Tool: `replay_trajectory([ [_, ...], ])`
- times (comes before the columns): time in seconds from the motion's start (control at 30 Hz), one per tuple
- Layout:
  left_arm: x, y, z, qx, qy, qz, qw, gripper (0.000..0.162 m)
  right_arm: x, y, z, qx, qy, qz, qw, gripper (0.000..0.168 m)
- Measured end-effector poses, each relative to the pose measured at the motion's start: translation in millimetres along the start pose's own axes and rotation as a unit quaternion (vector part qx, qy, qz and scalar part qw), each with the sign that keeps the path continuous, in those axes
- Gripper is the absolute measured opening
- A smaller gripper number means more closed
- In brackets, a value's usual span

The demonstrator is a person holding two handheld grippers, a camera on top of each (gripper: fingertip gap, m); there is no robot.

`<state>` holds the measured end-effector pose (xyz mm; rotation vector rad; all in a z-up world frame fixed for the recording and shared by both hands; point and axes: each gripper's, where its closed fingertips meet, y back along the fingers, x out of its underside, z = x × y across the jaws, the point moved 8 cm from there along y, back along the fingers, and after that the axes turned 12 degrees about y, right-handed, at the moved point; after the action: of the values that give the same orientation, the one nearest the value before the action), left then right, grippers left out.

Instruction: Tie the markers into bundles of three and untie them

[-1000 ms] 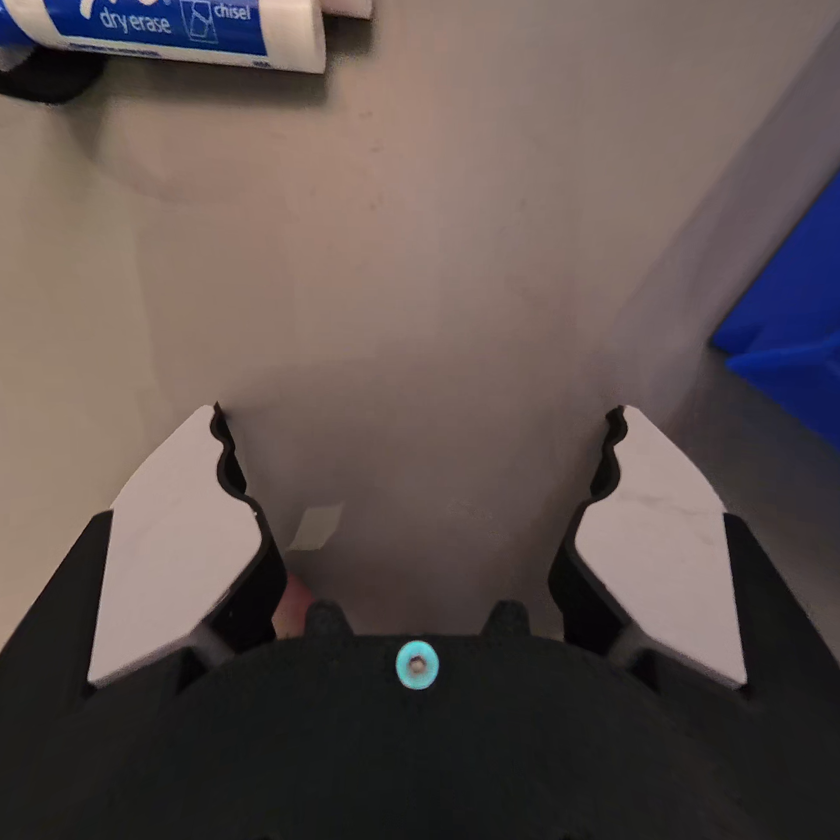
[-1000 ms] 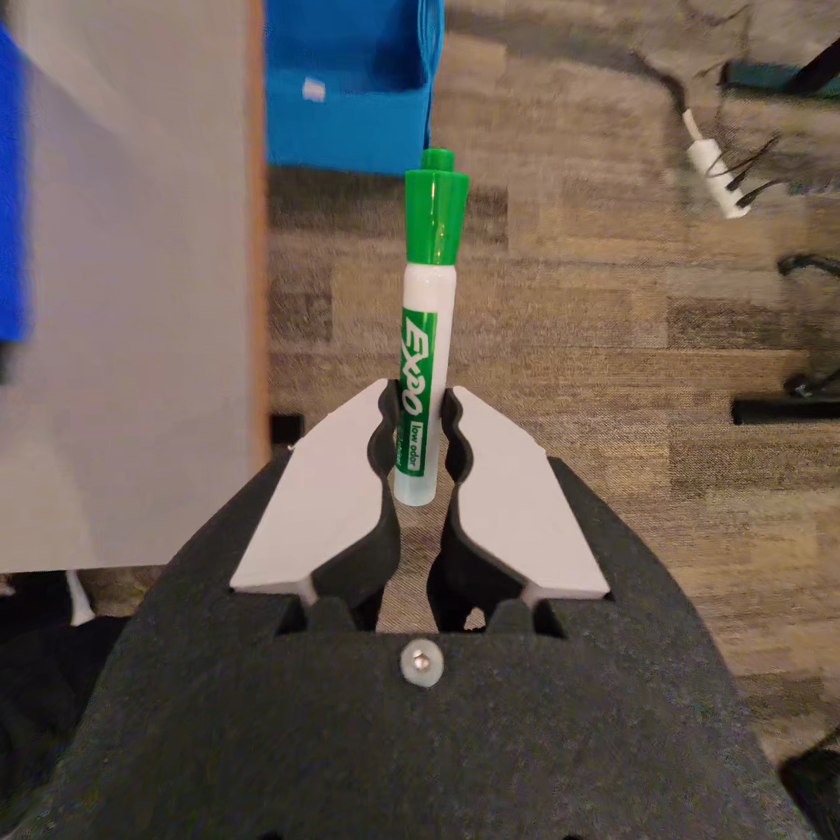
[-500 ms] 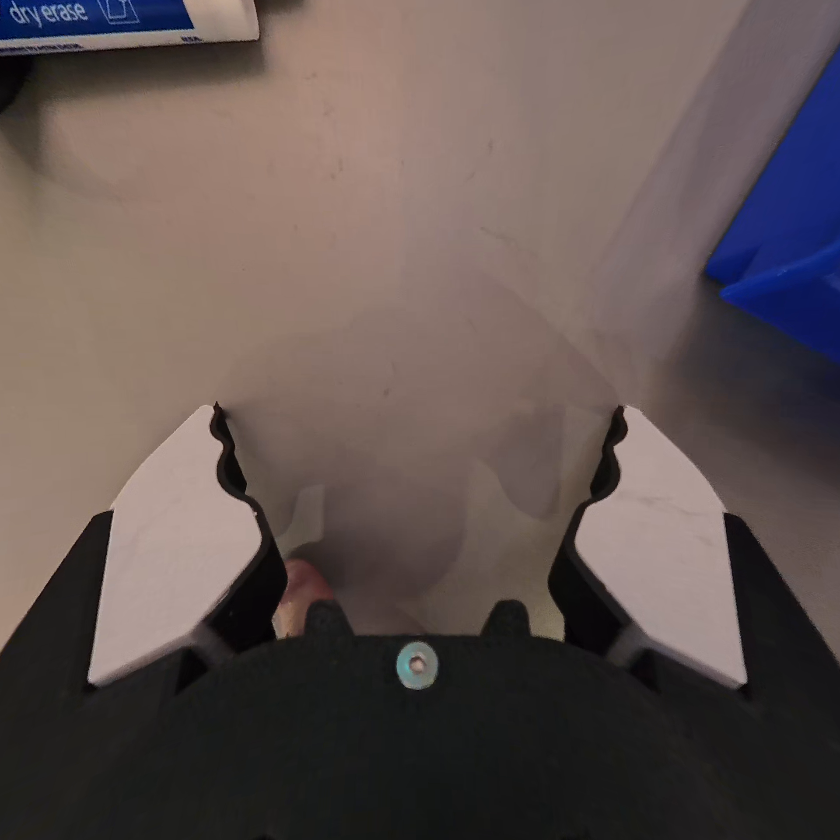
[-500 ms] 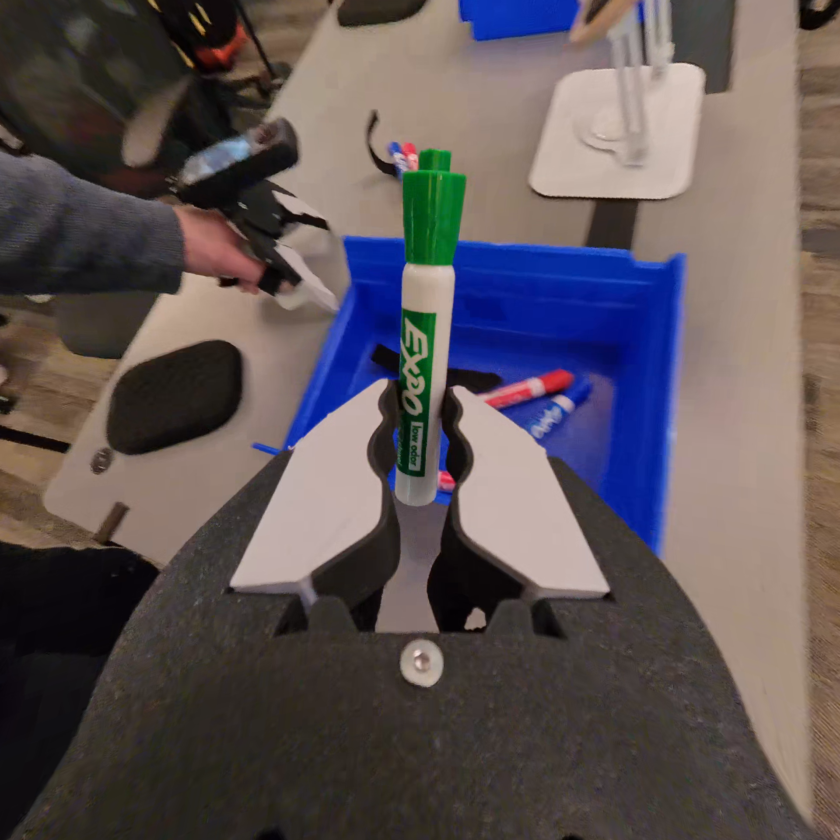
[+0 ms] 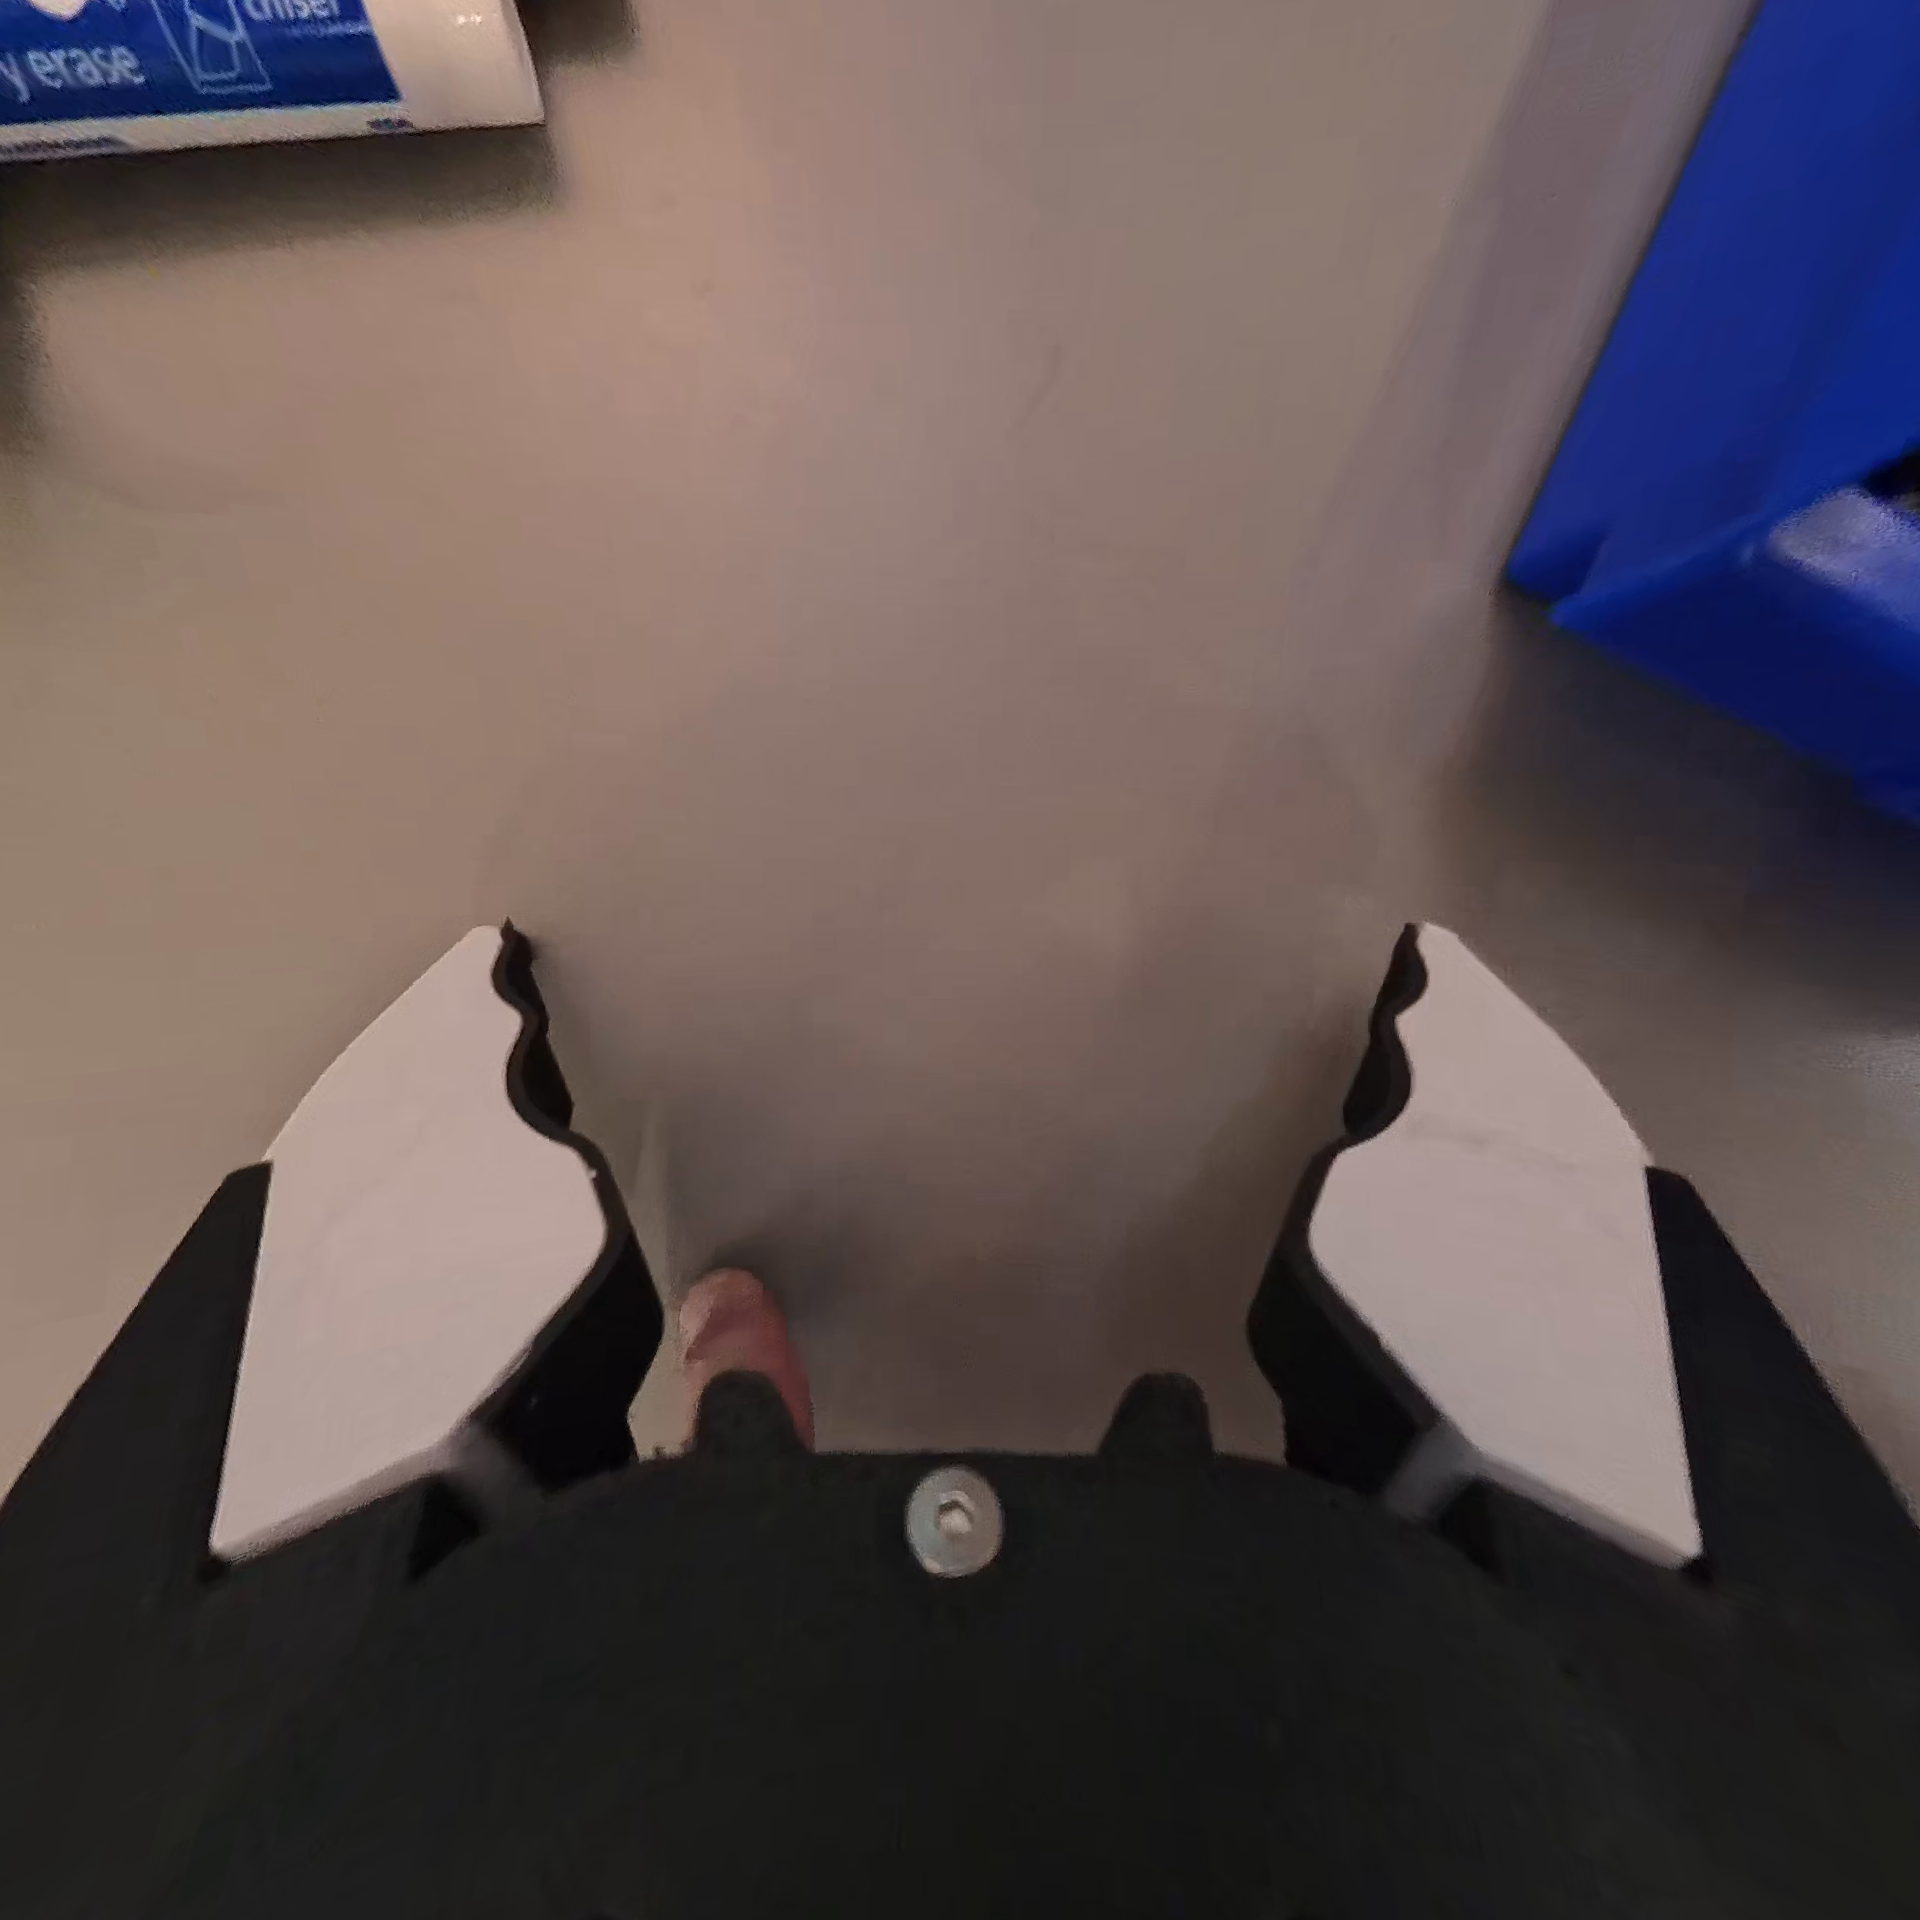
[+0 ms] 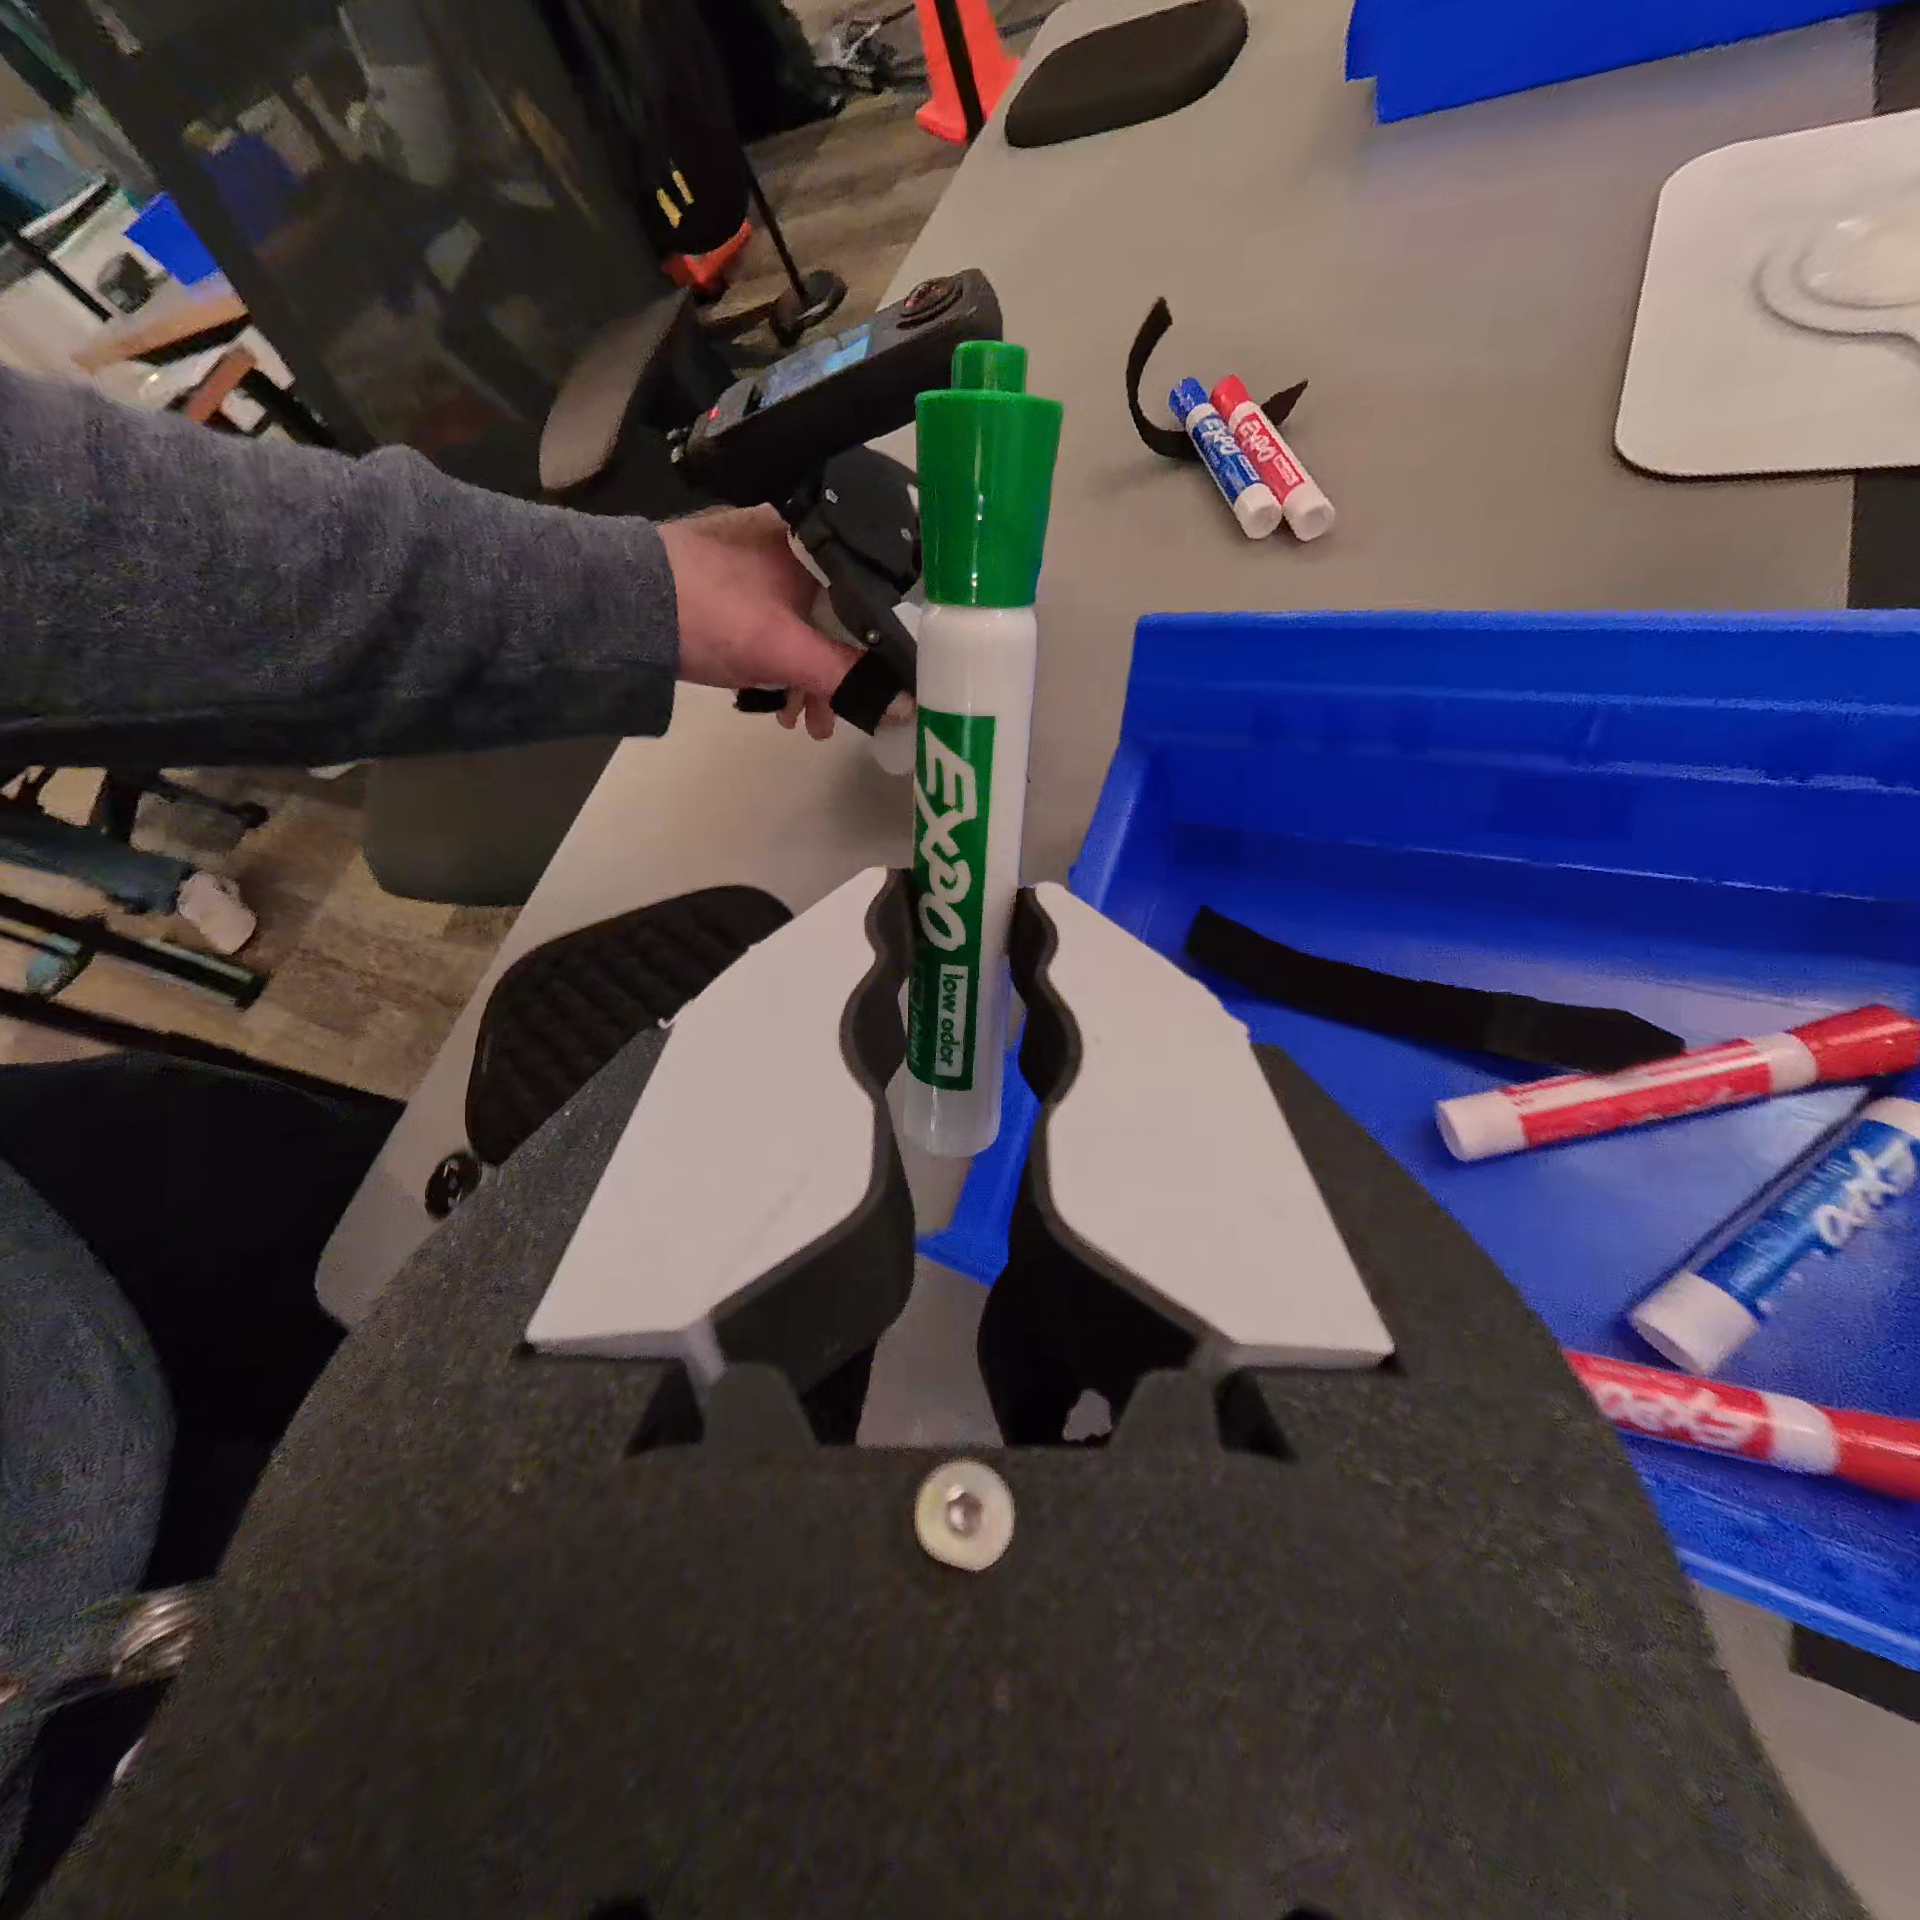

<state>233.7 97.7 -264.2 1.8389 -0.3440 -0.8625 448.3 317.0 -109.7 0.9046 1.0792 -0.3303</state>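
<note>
My right gripper is shut on a green marker, which stands upright with its cap away from me. A blue marker and a red marker lie side by side on a black strap on the grey table. The blue marker's end shows in the left wrist view. My left gripper is open and empty just above the table; it also shows in the right wrist view, held by a hand.
A blue bin to the right holds two red markers, a blue marker and a black strap; its corner shows in the left wrist view. A white pad lies far right. Black pads sit at the table edge.
The right gripper has swung with the green marker from facing the floor to facing the table and bin. The left gripper has shifted slightly over the table and stays open.
</note>
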Motion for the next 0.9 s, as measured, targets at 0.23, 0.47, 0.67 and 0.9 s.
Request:
replay_trajectory([
  [0.23,-30,70,73,0.102,-0.045,-0.171,0.979,0.115,-29,-77,65,0.069,-0.052,0.012,0.996,0.019],
  [0.47,-126,71,215,0.035,-0.116,-0.369,0.921,0.115,-69,-175,87,0.108,-0.114,-0.026,0.987,0.019],
  [0.67,-161,6,237,0.029,-0.21,-0.326,0.921,0.104,-85,-226,70,0.139,-0.139,-0.057,0.979,0.019],
  [0.9,-163,-21,222,-0.037,-0.317,-0.265,0.91,0.078,-88,-271,55,0.19,-0.168,-0.112,0.961,0.018],
])
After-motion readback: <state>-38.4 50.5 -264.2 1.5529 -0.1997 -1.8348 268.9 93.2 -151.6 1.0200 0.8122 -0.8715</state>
